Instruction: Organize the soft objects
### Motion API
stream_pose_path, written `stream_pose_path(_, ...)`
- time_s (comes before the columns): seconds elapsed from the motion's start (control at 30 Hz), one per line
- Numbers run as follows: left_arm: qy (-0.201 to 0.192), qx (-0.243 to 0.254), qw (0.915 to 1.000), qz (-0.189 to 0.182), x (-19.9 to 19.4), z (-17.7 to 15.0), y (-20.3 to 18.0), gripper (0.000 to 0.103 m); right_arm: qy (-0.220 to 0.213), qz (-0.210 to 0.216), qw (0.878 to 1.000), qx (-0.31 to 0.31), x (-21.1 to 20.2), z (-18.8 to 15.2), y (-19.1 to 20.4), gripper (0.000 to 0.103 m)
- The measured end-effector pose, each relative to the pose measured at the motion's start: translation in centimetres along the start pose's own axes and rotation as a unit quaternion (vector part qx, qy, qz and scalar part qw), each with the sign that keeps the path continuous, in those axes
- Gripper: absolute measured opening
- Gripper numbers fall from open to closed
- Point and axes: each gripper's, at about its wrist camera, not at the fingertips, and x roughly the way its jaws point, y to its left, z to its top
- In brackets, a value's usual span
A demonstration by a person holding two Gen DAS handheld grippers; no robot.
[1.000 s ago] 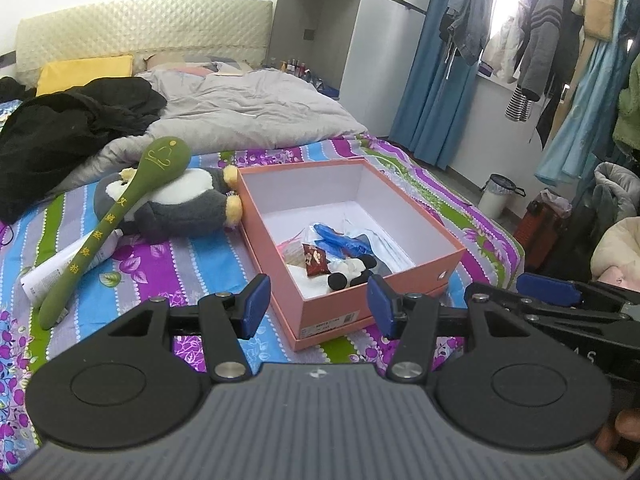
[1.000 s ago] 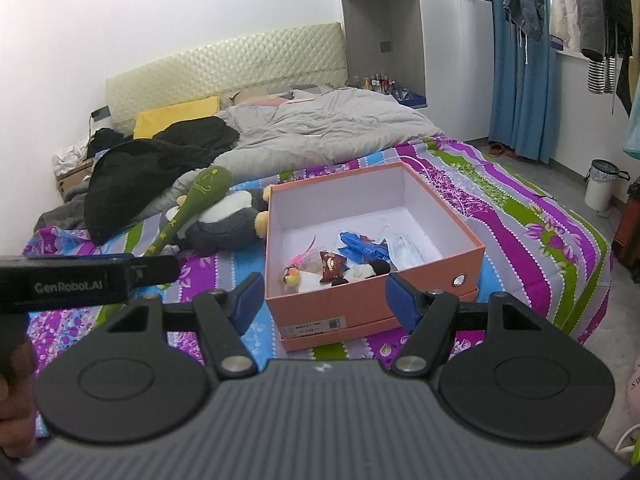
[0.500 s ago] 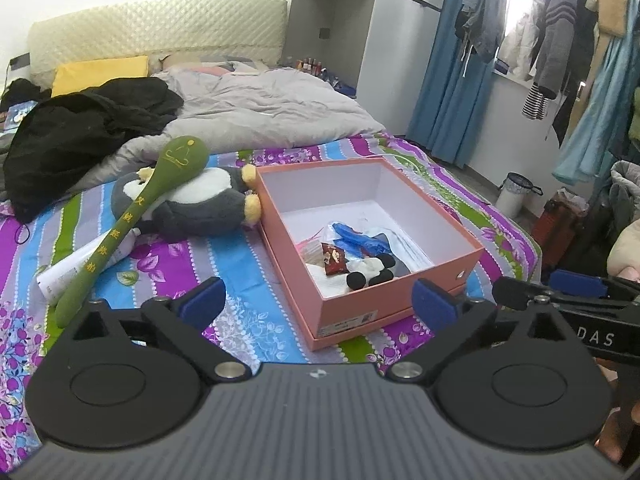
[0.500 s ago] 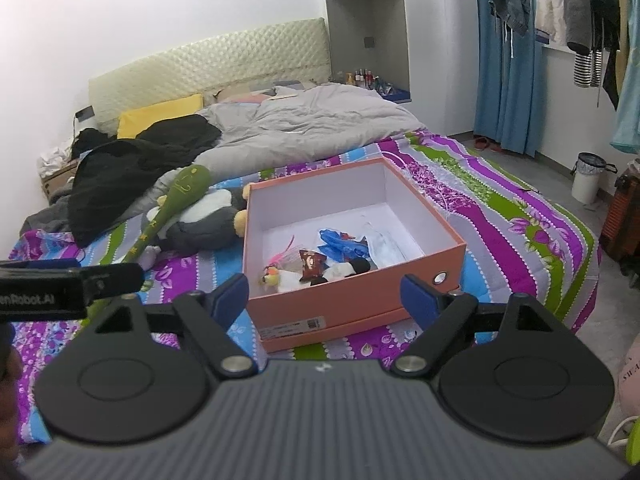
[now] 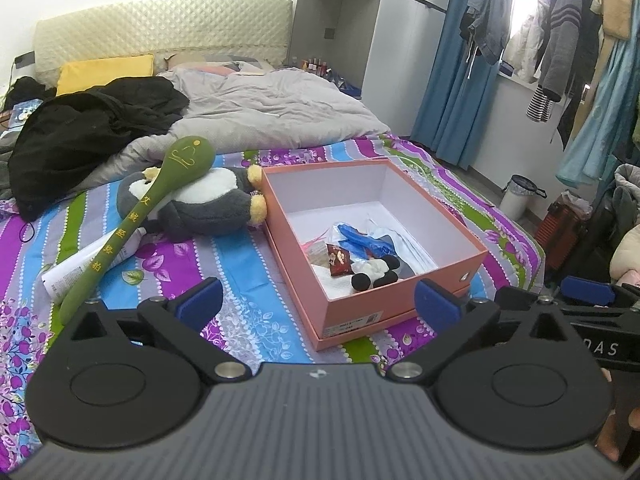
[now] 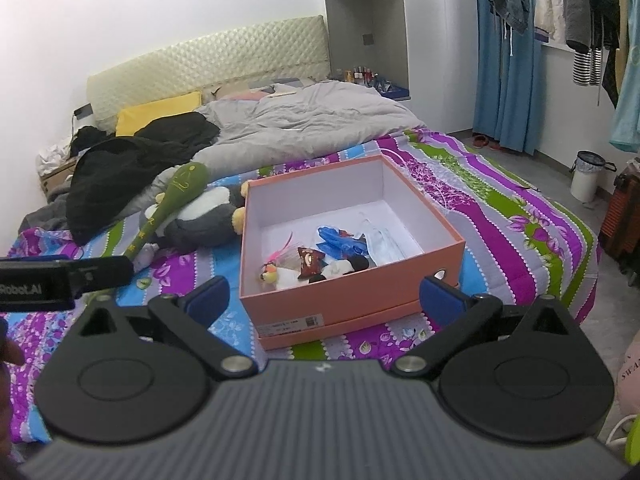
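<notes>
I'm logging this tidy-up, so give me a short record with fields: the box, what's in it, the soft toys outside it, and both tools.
box: pink box, open, on the striped bedspread
contents: blue item, red packet, small black-and-white plush
outside: penguin plush against the box's left wall, green plush spoon lying across it
left tool: open, jaws just opened, nothing between them
right tool: open, jaws just opened, nothing between them
</notes>
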Motion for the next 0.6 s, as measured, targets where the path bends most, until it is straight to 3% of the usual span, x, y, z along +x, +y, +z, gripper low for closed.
stream_pose_path(0.6,0.001,0.005,1.0,0.007,-0.01,0.01,-0.21,0.103,-0.001,0.003,1.0,-0.004,-0.02,-0.12,0.15,0.103)
